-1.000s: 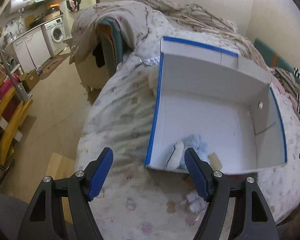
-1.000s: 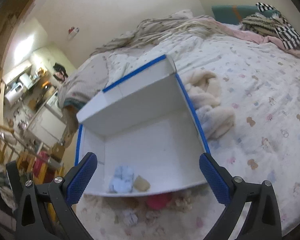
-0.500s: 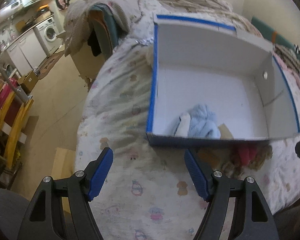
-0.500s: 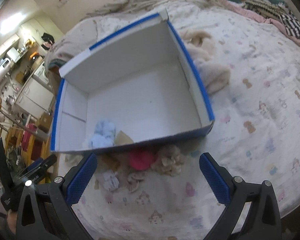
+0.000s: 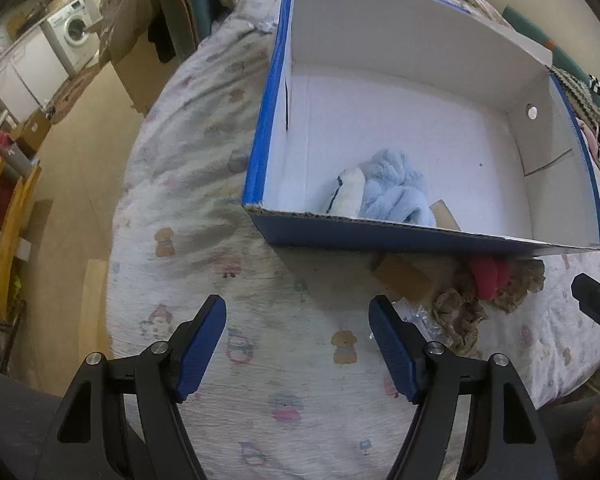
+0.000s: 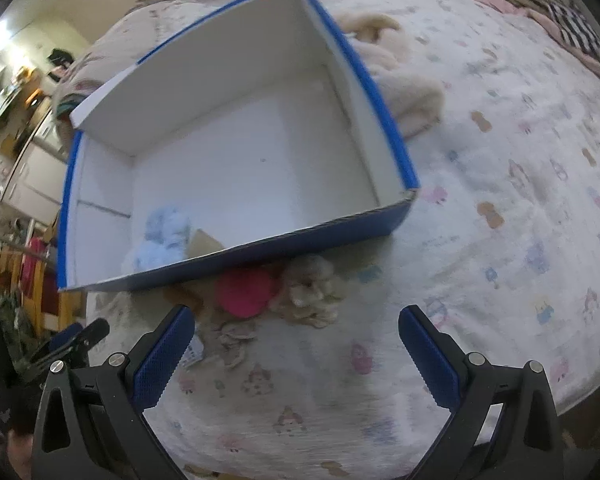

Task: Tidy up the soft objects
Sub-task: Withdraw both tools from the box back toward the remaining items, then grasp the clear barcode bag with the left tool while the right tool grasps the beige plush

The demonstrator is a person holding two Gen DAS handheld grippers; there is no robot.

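A blue box with a white inside (image 5: 400, 236) (image 6: 300, 240) sits on the bed. A fluffy light-blue item (image 5: 396, 188) (image 6: 162, 236) lies in its near corner beside a tan card. In front of the box lie a red soft item (image 5: 486, 274) (image 6: 244, 290), beige fluffy pieces (image 5: 458, 312) (image 6: 312, 292) and a small clear packet (image 6: 194, 354). My left gripper (image 5: 298, 344) is open and empty, above the sheet left of the pile. My right gripper (image 6: 296, 352) is open and empty, just short of the pile.
The bed has a white printed sheet (image 5: 204, 216) (image 6: 520, 208). A cream fluffy blanket (image 6: 408, 92) lies to the right of the box. Rumpled bedding and striped clothes lie at the far side. The bed edge drops to the floor (image 5: 76, 152) on the left, with kitchen units beyond.
Both grippers have drawn back and tilted down from over the box. The red and beige pile in front of the box has come into view. Both stay open.
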